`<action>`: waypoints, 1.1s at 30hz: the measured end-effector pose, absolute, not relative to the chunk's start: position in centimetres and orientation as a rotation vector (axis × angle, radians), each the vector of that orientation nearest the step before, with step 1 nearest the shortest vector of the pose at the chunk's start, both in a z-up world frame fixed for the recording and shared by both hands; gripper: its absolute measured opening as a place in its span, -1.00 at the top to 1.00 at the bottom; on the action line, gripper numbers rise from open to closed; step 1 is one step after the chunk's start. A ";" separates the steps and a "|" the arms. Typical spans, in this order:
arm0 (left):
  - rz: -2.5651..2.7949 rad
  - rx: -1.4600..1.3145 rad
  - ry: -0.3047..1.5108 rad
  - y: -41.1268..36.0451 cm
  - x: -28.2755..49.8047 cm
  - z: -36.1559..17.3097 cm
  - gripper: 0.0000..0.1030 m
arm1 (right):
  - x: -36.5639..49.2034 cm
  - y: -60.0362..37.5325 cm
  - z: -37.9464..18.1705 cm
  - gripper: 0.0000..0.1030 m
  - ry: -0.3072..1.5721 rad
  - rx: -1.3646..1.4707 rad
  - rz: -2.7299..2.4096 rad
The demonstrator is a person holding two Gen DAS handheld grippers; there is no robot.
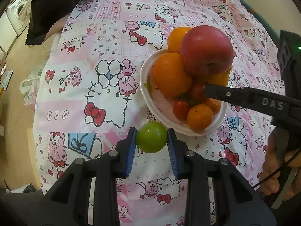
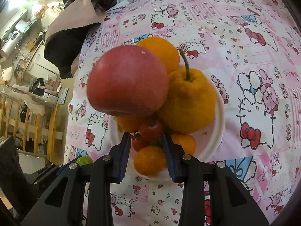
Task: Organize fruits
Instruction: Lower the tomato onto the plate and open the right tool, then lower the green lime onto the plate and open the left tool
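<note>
While clamping a green fruit [image 1: 151,139] just beside the white bowl [image 1: 144,79] of oranges and a red apple [image 1: 206,50] | left gripper [image 1: 151,145] grips | right gripper [image 2: 146,151] fingers parted around a strawberry [image 2: 151,129] in the bowl.

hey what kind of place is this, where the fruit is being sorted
Most likely a lived-in home: a table under a pink cartoon tablecloth, a washing machine in the room behind, and cluttered shelves with a wooden railing off to the side.

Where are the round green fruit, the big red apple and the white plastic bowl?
round green fruit [image 1: 151,137], left wrist view, front face
big red apple [image 2: 128,83], right wrist view, side skin
white plastic bowl [image 1: 144,79], left wrist view, left rim
</note>
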State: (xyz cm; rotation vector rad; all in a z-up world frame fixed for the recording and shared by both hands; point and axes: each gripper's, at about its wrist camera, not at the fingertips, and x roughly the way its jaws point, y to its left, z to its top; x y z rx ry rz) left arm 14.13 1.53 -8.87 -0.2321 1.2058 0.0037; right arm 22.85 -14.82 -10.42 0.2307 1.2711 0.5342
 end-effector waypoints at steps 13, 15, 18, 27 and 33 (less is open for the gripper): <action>-0.012 -0.199 1.214 0.2 14.7 -9.5 0.44 | 17.3 -20.4 -7.5 -0.24 1.270 0.387 0.460; -0.027 -0.193 1.211 -0.1 15.3 -9.8 0.44 | 16.2 -21.6 -7.4 -0.24 1.267 0.424 0.453; -0.063 -0.245 1.212 -0.1 16.3 -10.4 0.44 | 15.6 -22.7 -7.3 -0.24 1.259 0.463 0.441; -0.080 -0.345 1.200 0.1 18.8 -12.3 0.44 | 15.8 -23.9 -7.1 -0.24 1.244 0.520 0.439; -0.103 -0.359 1.217 -0.1 19.1 -12.8 0.39 | 15.9 -23.9 -7.3 -0.24 1.253 0.529 0.444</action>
